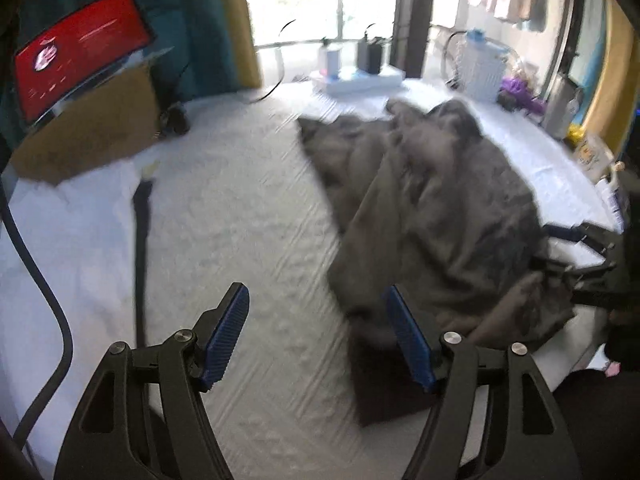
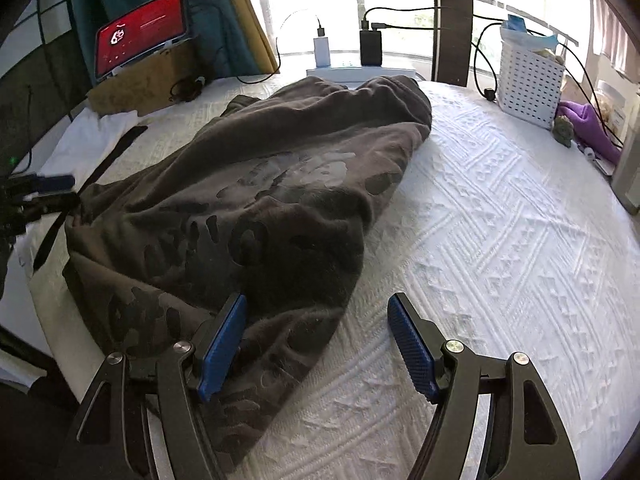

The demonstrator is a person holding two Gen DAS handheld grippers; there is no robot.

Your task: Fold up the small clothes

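Both grippers, left (image 1: 316, 336) and right (image 2: 316, 344), hung spread wide and empty above the bedspread (image 2: 500, 240). You had the shirt (image 2: 248, 208) lying rumpled mid-bed; you likely needed to pinch its near hem corners and flatten first.

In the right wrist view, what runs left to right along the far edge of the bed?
Red screen → white charger → black charger → white basket → purple cloth.
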